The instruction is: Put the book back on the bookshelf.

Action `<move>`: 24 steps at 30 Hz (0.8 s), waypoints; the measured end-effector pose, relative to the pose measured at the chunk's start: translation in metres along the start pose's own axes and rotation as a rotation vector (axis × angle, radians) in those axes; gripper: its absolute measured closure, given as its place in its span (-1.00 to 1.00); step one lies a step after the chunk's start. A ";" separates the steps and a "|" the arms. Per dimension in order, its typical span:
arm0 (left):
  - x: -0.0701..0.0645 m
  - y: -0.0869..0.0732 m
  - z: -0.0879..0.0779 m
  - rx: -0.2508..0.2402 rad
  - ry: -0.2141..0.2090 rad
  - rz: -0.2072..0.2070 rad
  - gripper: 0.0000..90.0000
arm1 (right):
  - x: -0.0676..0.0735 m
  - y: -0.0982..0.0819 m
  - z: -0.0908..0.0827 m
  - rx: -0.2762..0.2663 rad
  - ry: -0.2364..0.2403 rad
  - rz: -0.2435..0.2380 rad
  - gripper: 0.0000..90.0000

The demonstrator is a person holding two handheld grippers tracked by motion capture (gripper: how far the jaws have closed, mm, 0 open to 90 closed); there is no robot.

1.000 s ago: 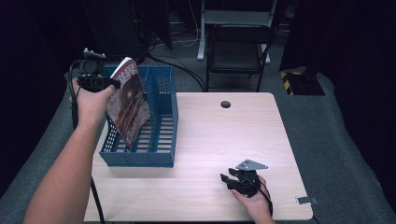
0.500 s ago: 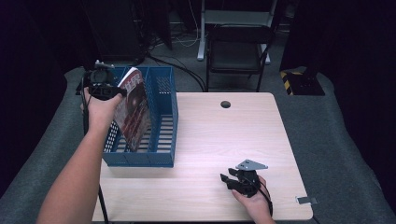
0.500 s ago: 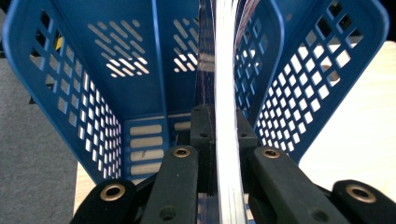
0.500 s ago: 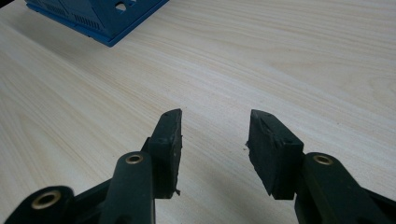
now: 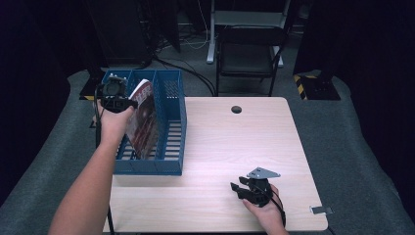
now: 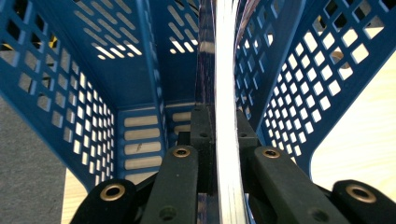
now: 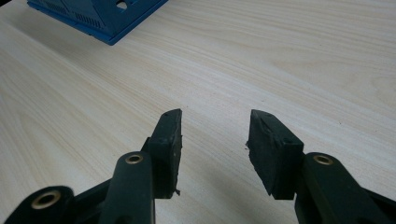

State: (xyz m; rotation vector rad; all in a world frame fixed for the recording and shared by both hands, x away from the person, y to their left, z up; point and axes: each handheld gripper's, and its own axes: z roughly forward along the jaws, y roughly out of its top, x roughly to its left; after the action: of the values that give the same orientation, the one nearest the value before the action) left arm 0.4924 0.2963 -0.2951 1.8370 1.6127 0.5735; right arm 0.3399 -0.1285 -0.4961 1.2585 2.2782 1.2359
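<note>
Magazine (image 5: pixel 145 117) pinched at its top edge in left gripper (image 6: pixel 219 140), jaws clenched on it; long axis runs straight down ahead of the gripper into the blue file rack (image 5: pixel 171 147). Divider wall close on one side, outer wall on the other; slot floor beneath. Right gripper (image 7: pixel 214 140) rests released on tabletop (image 5: pixel 235 147), well apart.

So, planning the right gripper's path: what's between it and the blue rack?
Only bare table, seen in the high view, between right gripper and rack.
</note>
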 end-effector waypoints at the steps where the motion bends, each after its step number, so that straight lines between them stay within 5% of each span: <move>1: 0.000 0.000 0.000 -0.011 0.000 0.002 0.87 | 0.000 0.000 0.000 -0.001 -0.002 -0.002 0.21; 16: 0.000 -0.005 -0.004 0.013 -0.025 0.029 0.83 | 0.002 0.000 0.001 0.003 0.000 0.001 0.21; 24: 0.003 -0.005 -0.016 0.024 -0.033 0.011 0.79 | 0.002 0.000 0.001 0.004 0.000 0.006 0.21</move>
State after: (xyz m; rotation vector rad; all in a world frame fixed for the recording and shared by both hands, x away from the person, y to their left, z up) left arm 0.4780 0.3021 -0.2877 1.8649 1.5952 0.5278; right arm 0.3395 -0.1264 -0.4969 1.2674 2.2802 1.2336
